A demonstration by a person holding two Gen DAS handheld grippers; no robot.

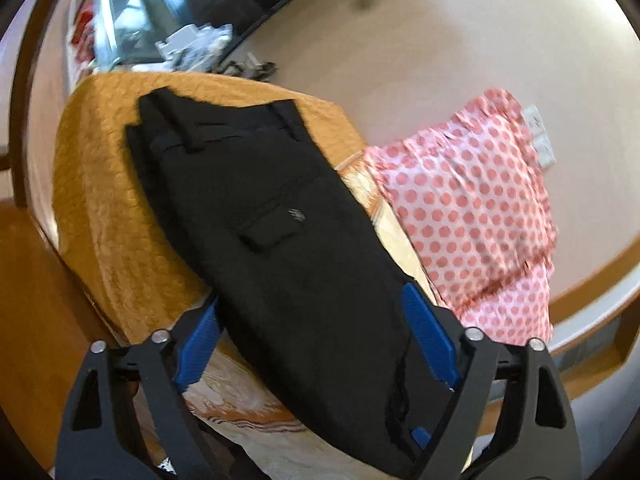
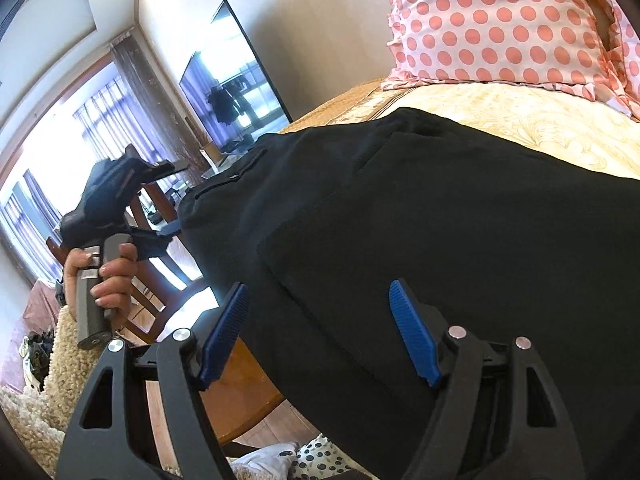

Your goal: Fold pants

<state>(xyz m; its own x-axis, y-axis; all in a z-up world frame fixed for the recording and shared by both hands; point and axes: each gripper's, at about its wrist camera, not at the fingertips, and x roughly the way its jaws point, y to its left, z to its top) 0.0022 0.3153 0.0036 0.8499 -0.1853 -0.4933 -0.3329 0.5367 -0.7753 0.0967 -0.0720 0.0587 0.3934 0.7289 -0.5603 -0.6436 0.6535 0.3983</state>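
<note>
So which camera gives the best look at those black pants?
The left wrist view: the black pants show almost whole there, waistband to lower leg, lying on the bed. The right wrist view sits close, so the cloth fills it, with only a pocket and part of the waistband clear.

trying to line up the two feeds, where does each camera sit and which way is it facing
Left wrist: rides on the left gripper, looking along its open blue fingers up the black pants toward the waistband, orange bedspread and wall; no hand shows.
Right wrist: rides on the right gripper, looking across the pants toward the TV and window; its open fingers and the person's left hand gripping the other handle show.
Shared: the pants and the polka-dot pillow.
</note>
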